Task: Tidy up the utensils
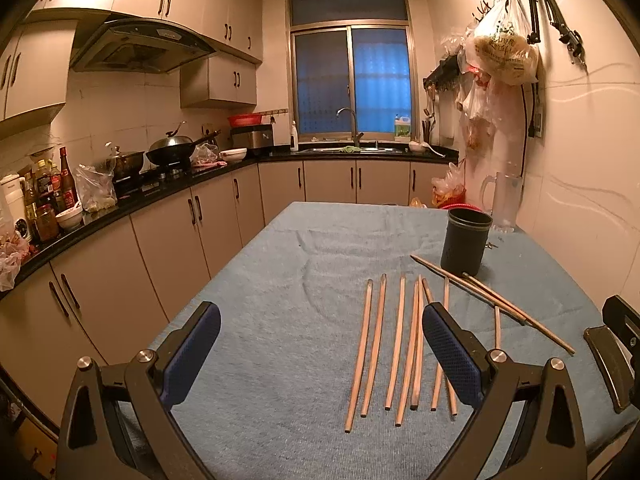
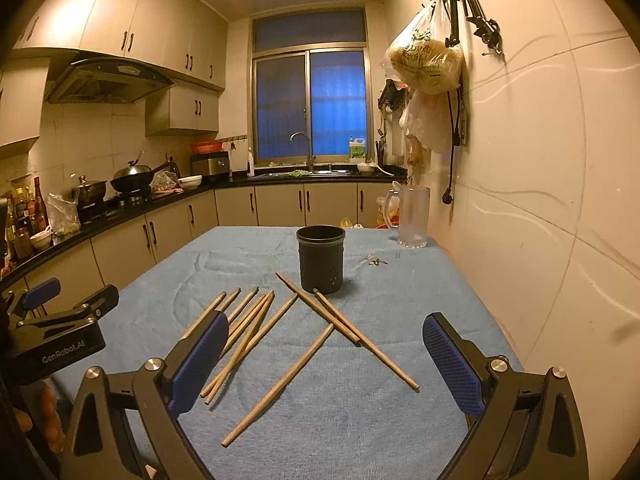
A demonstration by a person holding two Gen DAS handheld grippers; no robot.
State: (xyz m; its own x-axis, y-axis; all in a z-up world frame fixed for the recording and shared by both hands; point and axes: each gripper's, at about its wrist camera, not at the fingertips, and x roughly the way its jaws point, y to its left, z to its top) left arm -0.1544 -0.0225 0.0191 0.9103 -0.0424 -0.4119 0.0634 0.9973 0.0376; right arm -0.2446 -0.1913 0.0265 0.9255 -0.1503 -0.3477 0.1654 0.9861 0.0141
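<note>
Left wrist view: left claw spread wide, nothing between its blue pads, held low over the blue-cloth worktop. Its right finger hides the middle of two or three wooden chopsticks; exact count of the row hard to settle there. Chopsticks are thin, pale brown, bare wood, lying flat in a rough side-by-side row, long axes running away from the camera toward the dark cylindrical holder, which stands upright just beyond them, mouth empty as far as can be seen. A crossed pair lies slantwise to the right of the row, far ends close to the holder's base. Part of the right claw is cut off at the frame's right edge. Right wrist view: right claw equally wide apart, gripping nothing. Its left finger covers the near ends of the row, which here fans diagonally. One single chopstick lies apart, slanting up-right; the crossed pair slants the opposite way. Small objects beside the holder too small to identify.
</note>
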